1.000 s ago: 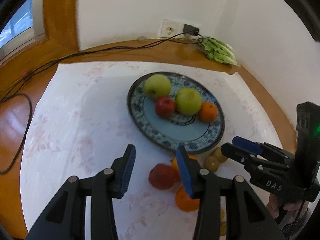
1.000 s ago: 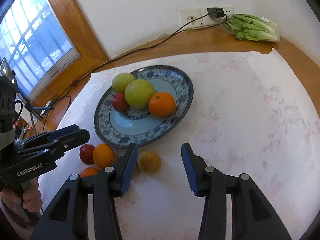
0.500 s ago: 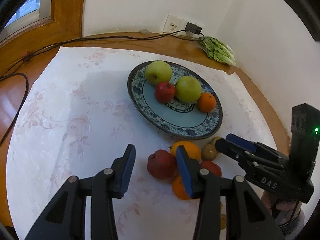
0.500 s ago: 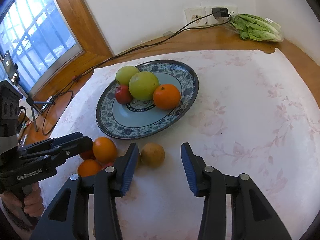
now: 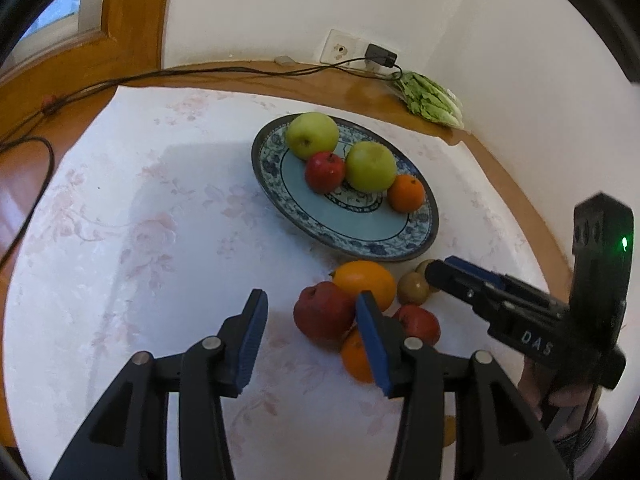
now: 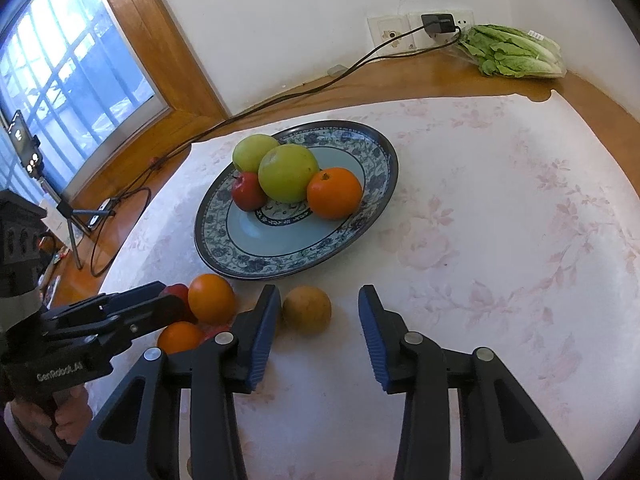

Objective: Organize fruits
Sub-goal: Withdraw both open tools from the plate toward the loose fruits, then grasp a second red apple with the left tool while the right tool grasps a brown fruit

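Observation:
A blue patterned plate [image 5: 360,240] [image 6: 376,184] holds two green apples [image 5: 313,135] [image 5: 370,166], a red apple [image 5: 325,172] and an orange [image 5: 405,193]. Loose fruit lies in front of it: a red apple [image 5: 323,315], an orange [image 5: 365,281], a second orange [image 5: 354,356], a second red apple [image 5: 419,322] and brown fruits [image 5: 413,288]. My left gripper [image 5: 311,338] is open, its right finger over the loose pile. My right gripper [image 6: 318,330] is open with a brown fruit [image 6: 307,309] just ahead between its fingers.
A white floral cloth [image 5: 160,216] covers the round wooden table. A bag of lettuce [image 6: 516,53] lies at the back by the wall socket [image 6: 404,32]. A black cable [image 5: 120,82] runs along the table's back edge. A window [image 6: 52,92] is at the left.
Both grippers have moved closer to the loose fruit in front of the plate. The brown fruit now sits nearer between my right gripper's fingers. Both stay open.

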The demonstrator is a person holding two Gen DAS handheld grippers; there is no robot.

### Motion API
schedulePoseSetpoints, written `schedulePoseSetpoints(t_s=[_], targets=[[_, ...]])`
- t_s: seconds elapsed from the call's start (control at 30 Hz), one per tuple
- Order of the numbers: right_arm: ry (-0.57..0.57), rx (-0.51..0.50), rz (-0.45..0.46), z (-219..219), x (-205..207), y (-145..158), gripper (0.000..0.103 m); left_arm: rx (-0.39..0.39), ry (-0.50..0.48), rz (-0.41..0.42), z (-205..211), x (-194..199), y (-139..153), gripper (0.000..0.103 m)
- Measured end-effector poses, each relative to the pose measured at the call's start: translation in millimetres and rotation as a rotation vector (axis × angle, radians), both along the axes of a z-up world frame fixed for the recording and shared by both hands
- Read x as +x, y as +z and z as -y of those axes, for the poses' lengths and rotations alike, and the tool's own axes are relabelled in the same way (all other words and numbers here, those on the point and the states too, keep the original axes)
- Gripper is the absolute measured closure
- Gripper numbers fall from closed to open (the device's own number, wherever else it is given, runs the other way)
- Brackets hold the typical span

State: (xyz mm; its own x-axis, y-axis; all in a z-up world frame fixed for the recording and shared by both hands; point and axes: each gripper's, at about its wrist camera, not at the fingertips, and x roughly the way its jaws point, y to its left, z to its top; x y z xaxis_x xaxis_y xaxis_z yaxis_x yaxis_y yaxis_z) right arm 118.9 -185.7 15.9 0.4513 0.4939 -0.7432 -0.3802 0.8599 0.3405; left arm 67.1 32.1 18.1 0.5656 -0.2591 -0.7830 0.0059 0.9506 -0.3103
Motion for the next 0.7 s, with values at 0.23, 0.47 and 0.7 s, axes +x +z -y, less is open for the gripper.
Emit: schedulePoseSetpoints(t_s=[0.23,0.47,0.7], targets=[[0.018,0.006,0.013,-1,-1,1,0.069,-0.036,-0.008,0.013,1,-1,0,0.069],[0.024,0.025,0.012,0,-1,-1,0.071,-0.044,0.009,0.010,2,-3,1,0.070],[0.024,0.018,0.022,-2,-4,1,0.077,-0.035,0.008,0.023,0,-10,4,0.070]])
